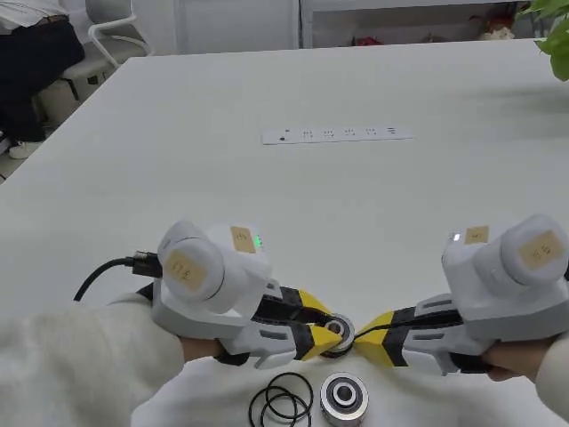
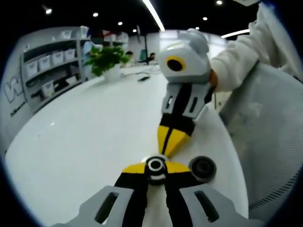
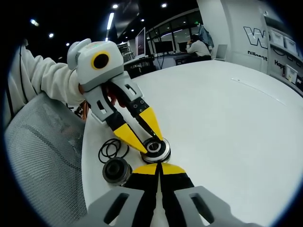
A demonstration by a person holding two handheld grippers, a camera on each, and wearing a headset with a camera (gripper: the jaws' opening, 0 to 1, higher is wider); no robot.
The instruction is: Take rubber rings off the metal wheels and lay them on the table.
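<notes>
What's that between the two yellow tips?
A metal wheel, clamped by the left gripper, with the right gripper shut against its rim; clearest in the head view.

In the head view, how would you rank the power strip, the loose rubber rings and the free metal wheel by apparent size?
1. power strip, longest, though farthest away.
2. loose rubber rings.
3. free metal wheel, slightly smaller than the rings beside it.

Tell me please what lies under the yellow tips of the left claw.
A metal wheel sits on the table, held between the tips of the left claw. The tips cover its sides, so what is on its rim cannot be seen.
</notes>
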